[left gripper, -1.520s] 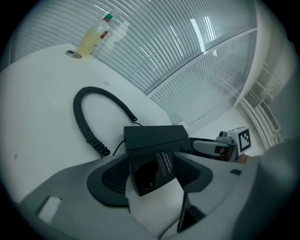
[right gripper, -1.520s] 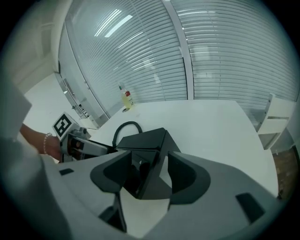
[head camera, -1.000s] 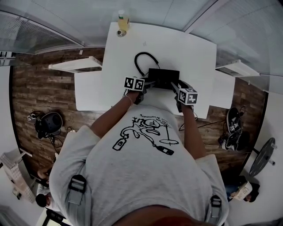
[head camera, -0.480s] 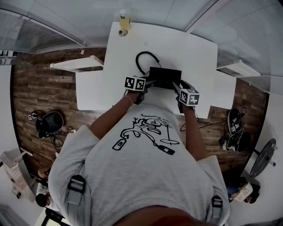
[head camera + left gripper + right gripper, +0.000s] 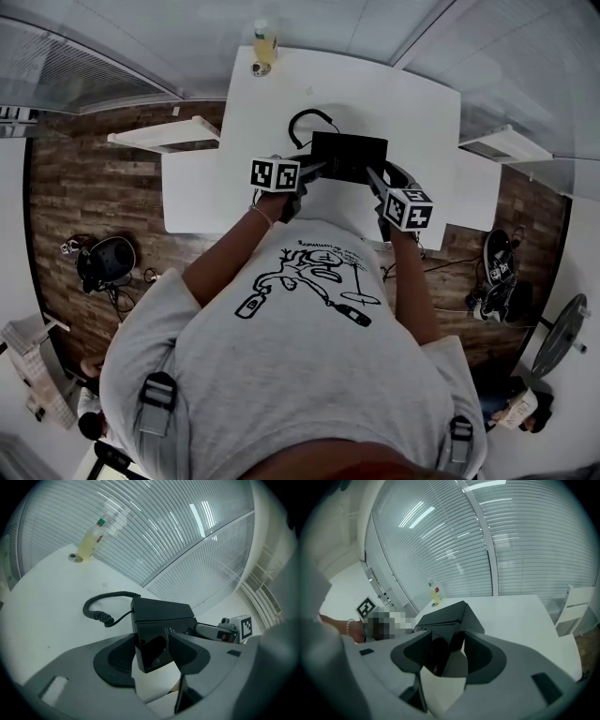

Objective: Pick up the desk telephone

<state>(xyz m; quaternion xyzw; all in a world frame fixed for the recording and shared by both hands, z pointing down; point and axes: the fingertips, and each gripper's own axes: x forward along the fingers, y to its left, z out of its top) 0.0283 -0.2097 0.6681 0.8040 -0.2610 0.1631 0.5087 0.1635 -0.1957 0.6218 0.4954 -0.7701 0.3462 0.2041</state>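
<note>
Telephone lifted off table | left fingers just tightened on it | right fingers grip it

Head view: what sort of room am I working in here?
Probably an office or meeting room: a white table carrying a corded telephone, slatted blinds behind it, and wood-look floor around.
</note>
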